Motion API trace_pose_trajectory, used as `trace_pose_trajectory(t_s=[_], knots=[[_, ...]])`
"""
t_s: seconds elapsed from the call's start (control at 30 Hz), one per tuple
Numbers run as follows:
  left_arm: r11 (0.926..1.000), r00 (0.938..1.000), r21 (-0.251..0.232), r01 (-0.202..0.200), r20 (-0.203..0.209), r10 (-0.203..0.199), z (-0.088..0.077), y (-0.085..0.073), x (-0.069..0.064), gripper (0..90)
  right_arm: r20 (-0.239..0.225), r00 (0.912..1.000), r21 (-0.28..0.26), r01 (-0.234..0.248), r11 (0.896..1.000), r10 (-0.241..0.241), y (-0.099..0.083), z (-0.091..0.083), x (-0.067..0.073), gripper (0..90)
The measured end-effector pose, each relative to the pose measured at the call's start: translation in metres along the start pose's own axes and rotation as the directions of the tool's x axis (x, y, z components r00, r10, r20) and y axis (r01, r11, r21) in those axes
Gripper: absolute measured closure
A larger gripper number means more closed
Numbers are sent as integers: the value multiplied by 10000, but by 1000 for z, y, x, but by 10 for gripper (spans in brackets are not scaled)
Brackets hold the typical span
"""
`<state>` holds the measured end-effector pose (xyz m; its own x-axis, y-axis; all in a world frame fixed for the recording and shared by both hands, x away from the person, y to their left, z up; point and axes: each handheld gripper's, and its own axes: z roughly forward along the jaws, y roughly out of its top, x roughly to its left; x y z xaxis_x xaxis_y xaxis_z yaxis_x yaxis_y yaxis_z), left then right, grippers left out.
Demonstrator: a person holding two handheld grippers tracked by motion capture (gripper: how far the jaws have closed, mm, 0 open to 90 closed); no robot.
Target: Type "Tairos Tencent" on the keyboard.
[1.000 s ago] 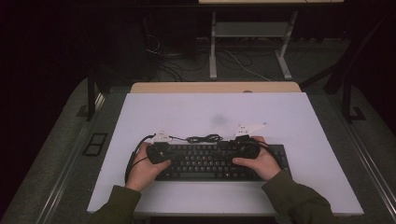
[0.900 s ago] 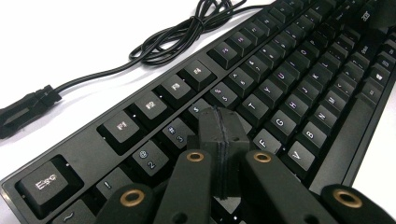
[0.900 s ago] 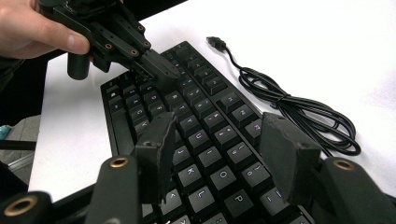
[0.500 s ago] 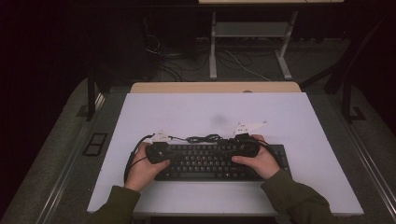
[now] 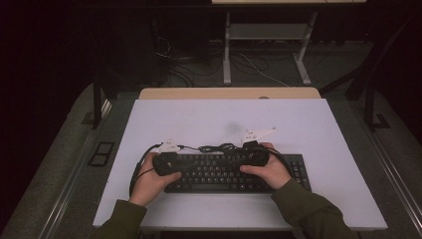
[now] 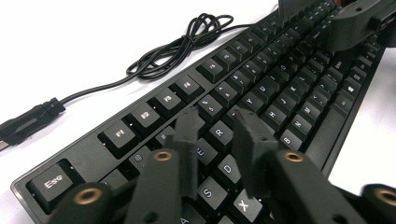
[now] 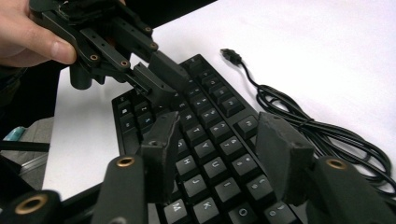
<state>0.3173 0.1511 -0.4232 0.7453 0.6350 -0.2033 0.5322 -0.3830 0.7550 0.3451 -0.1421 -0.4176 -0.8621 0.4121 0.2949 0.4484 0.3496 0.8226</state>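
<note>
Black keyboard (image 5: 234,172) lies flat on the white table (image 5: 199,119), near the person's edge, w/ its cable (image 6: 182,44) coiled in a loose bundle on the table just behind the top row and the USB plug (image 6: 28,122) lying free beside it. Left claw (image 6: 219,135) hovers over the left-hand letter keys (E, R, D, S, X area); jaws part-open and have just been opening, nothing between them, pads not pressing any key as far as the left gripper view shows. Right claw (image 7: 217,151) sits above the mid/right letter keys (H, U, J, K region); jaws apart w/ a clear gap and have just been closing a bit, also w/o anything held. Left hand (image 5: 152,181) and right hand (image 5: 271,169) both rest at the keyboard's ends in the high view. Judging by this, the step is key-pressing or positioning over the keyboard w/ the claw tips. To do it well: prob. narrow the jaws so one tip meets one key only, come down straight rather than at a slant so neighbours aren't caught, keep the two claws well apart so they don't knock each other, and stay clear of the cable bundle. Containers: none on the table, so nothing to report inside any.
</note>
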Motion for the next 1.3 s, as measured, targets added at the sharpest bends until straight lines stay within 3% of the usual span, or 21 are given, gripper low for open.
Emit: trace_pose_trajectory(t_s=[0.33, 0.57, 0.97, 1.3], knots=[[9998, 9998, -39, -171, 67, 172, -2, 1, -5, 526, -389, 9991, 572, 174, 9982, -152, -1, -2, 5, 761], [9998, 9997, 38, -199, 157, 199, 0, 0, -7, 491, -472, 9987, 1047, 237, 9942, -188, -2, -2, 7, 886], [9997, 9995, 21, -244, 199, 243, -2, 1, -8, 474, -706, 9967, 1785, 512, 9826, -391, -7, 12, 18, 896], [9997, 9993, -45, -251, 284, 252, -1, 1, -10, 463, -720, 9962, 2065, 623, 9765, -483, -12, 23, 23, 894]])
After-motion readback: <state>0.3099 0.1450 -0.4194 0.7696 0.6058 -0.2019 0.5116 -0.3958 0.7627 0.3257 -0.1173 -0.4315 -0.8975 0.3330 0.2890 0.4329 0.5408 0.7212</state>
